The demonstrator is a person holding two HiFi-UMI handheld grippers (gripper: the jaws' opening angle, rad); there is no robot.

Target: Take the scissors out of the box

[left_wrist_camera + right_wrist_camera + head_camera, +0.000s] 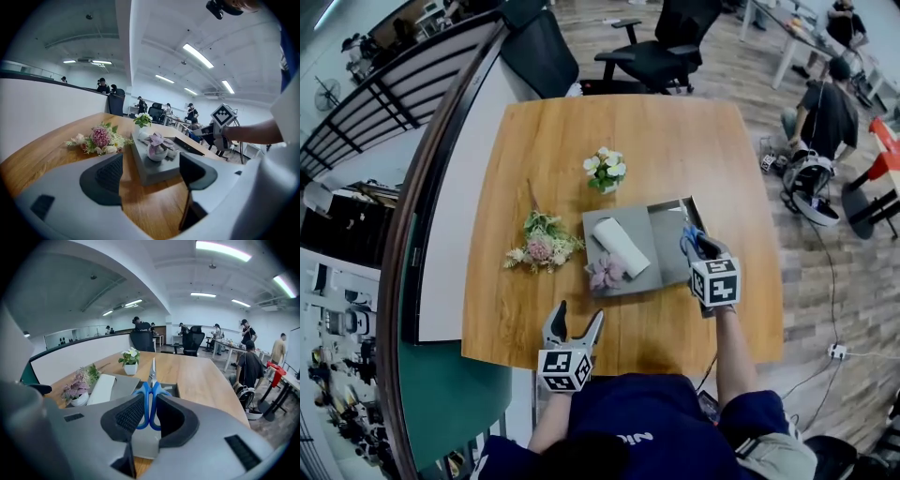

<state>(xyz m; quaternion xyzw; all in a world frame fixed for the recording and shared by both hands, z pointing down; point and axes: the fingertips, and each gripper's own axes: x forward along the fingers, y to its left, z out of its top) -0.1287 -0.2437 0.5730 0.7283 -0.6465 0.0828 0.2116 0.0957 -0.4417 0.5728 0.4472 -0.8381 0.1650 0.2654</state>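
Scissors [151, 392] in right gripper [150, 415], over open grey box [667, 253]

We find hardly any writing that can be read. The only lettering is a short row of white letters on the dark blue shirt [642, 438] at the bottom of the head view, upside down to us and partly hidden, so we cannot spell it out. The cube [563, 368] on the left gripper [578, 319] and the cube [715, 281] on the right gripper [700, 246] carry black-and-white square markers, patterns rather than letters or digits.
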